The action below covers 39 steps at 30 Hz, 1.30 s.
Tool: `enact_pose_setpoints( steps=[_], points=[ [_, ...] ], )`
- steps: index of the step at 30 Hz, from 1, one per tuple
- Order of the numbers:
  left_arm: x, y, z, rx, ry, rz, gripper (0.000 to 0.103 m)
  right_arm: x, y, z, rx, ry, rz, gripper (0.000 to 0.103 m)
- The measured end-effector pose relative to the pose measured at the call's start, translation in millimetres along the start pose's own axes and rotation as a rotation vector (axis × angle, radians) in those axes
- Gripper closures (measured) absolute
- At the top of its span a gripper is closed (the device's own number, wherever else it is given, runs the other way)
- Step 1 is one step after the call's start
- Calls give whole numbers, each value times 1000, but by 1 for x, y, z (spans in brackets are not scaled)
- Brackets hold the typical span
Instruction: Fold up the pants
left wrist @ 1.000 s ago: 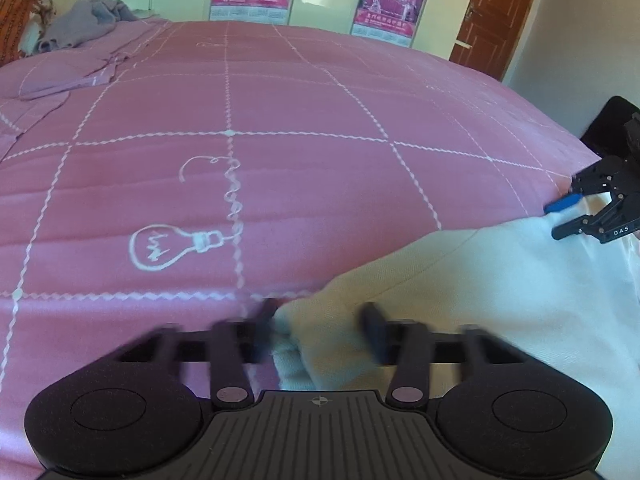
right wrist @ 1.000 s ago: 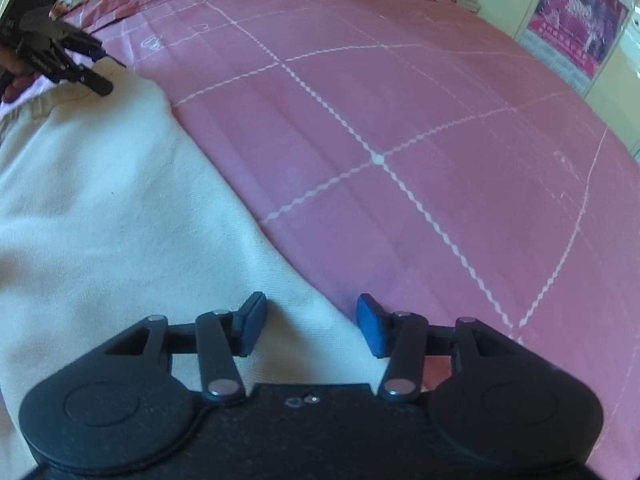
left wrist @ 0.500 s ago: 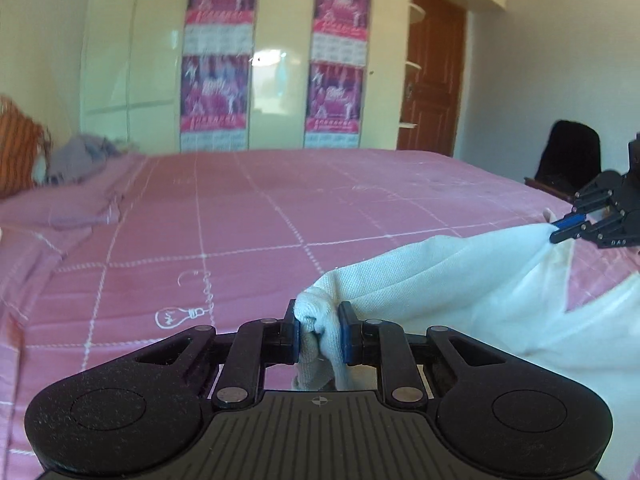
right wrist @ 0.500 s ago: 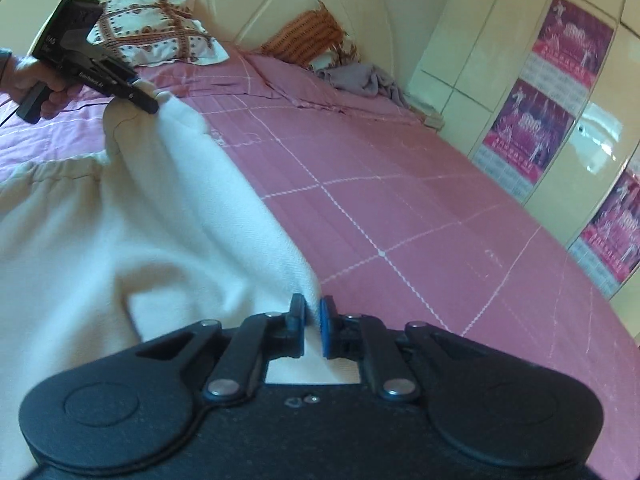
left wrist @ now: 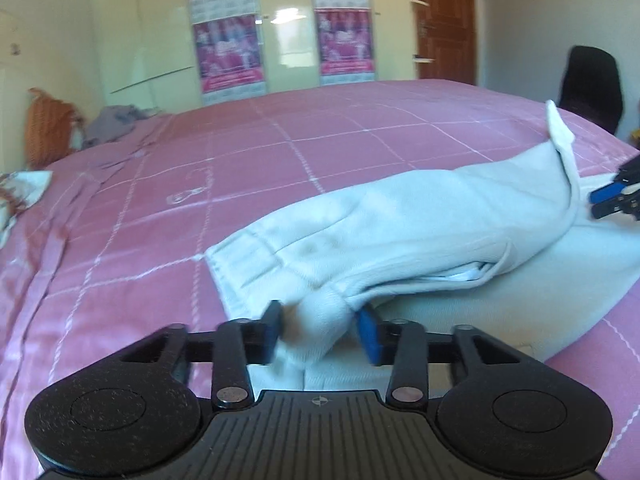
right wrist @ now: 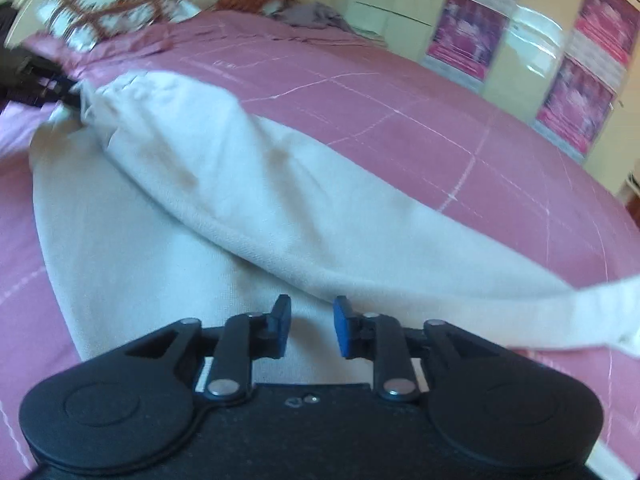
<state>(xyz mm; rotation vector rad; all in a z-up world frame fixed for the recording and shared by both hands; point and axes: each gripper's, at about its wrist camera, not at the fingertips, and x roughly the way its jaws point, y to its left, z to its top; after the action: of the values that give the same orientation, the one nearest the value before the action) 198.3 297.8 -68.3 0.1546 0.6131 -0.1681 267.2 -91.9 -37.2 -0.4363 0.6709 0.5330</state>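
Note:
The cream-white pants (left wrist: 400, 216) lie on the pink bedspread (left wrist: 280, 136), one leg folded over the other. My left gripper (left wrist: 318, 334) is open, its pads apart, with a bunched fold of the pants still lying between them. My right gripper (right wrist: 309, 326) is open and empty, just above the lower layer of the pants (right wrist: 240, 184), beside the folded edge. The right gripper also shows at the right edge of the left wrist view (left wrist: 612, 200). The left gripper shows at the left edge of the right wrist view (right wrist: 32, 84).
Pillows (right wrist: 108, 12) and a grey garment (left wrist: 116, 124) lie at the head of the bed. A wardrobe with pink posters (left wrist: 280, 28) stands behind the bed, next to a brown door (left wrist: 444, 20). A dark chair (left wrist: 592, 84) stands at the bed's far right.
Both grippers carried the lifted pant leg over onto the other leg, then opened. The cloth has dropped from the right gripper and now lies loose between the left gripper's pads.

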Motion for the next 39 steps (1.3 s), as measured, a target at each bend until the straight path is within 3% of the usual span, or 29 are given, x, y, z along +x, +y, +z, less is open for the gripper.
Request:
enact_pose_setpoints(
  steps=[2,5,8,10,14,20,21,26,28,29,34,36,39],
  points=[
    [-17,9,-5,-84,2,32,47,-21,-14,-3,142,-38,16,78],
    [-43,25,-8,-322,-33,20,47,-42,-37,-7,315,-70,47,77],
    [-48,36,-15,-644,-67,-150,47,-43,-60,-8,523,-69,83,74],
    [-34,38,-23,-830,-43,-245,47,-36,-74,-10,665,-55,101,72],
    [-3,38,-30,-975,27,-271,47,-6,-91,-19,931,18,160,66],
    [21,32,-28,-1018,96,-220,50,29,-113,-38,1195,95,146,64],
    [26,36,-30,-1031,106,-212,64,30,-115,-41,1212,99,139,62],
    [46,41,-35,-1063,122,-220,77,41,-121,-22,1178,148,38,62],
    [49,40,-29,-1043,114,-221,80,48,-123,-18,1133,164,3,77],
    [45,43,-24,-1027,96,-229,82,47,-124,-15,1097,151,-3,96],
    [16,63,11,-923,3,-290,82,-17,-111,-16,959,-111,43,96],
    [8,69,10,-865,28,-297,82,-46,-99,-30,932,-197,93,95],
    [17,66,-5,-760,190,-230,82,-63,-67,-57,884,-186,90,94]
  ],
)
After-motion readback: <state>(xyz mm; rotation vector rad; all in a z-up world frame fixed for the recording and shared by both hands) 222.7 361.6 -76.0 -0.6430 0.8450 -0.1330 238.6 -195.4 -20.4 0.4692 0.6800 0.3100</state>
